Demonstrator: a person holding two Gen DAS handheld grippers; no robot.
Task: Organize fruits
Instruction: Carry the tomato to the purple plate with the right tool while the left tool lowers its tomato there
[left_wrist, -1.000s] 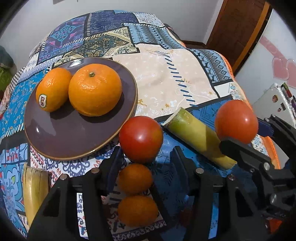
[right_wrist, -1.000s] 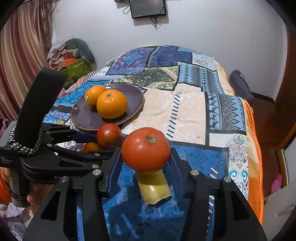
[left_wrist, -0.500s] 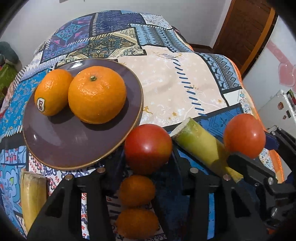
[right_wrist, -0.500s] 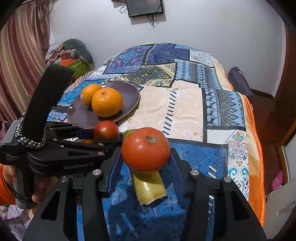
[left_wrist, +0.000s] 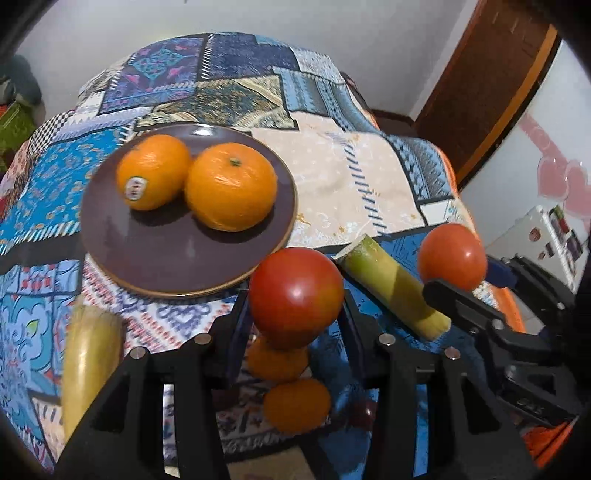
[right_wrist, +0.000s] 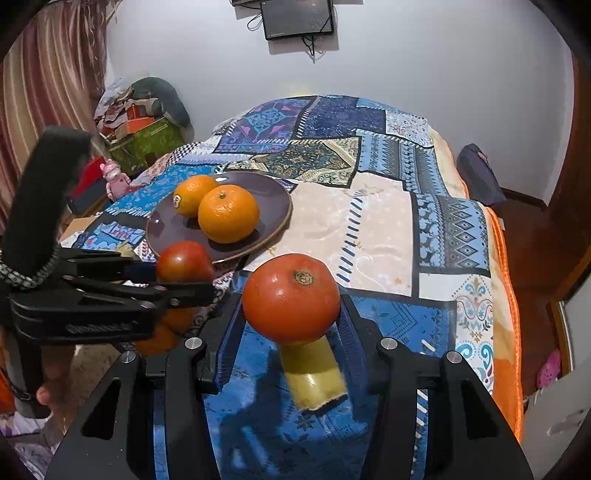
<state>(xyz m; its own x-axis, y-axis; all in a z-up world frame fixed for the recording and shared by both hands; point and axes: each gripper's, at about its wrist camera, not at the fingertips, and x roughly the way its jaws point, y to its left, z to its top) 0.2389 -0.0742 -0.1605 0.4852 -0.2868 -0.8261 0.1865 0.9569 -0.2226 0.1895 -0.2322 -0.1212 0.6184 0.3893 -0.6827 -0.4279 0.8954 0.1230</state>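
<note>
My left gripper (left_wrist: 295, 301) is shut on a red tomato (left_wrist: 295, 291) and holds it just above the patchwork blanket, near the front rim of a brown plate (left_wrist: 166, 266). Two large oranges (left_wrist: 231, 186) lie on that plate. Two small oranges (left_wrist: 297, 406) rest on the blanket below the held tomato. My right gripper (right_wrist: 291, 306) is shut on a second tomato (right_wrist: 291, 297), raised over a green-yellow cane piece (right_wrist: 314, 373). In the right wrist view the left gripper (right_wrist: 186, 275) with its tomato (right_wrist: 183, 260) is at the left, next to the plate (right_wrist: 275, 206).
Another yellow cane piece (left_wrist: 88, 354) lies at the blanket's left front. The patchwork blanket (right_wrist: 369, 229) covers a bed. Boxes and clutter (right_wrist: 144, 129) stand at the far left, a brown door (left_wrist: 480, 85) at the right, and a screen (right_wrist: 297, 16) hangs on the wall.
The left jaws closed on the tomato and raised it off the blanket towards the plate. The right gripper kept its tomato and stayed put.
</note>
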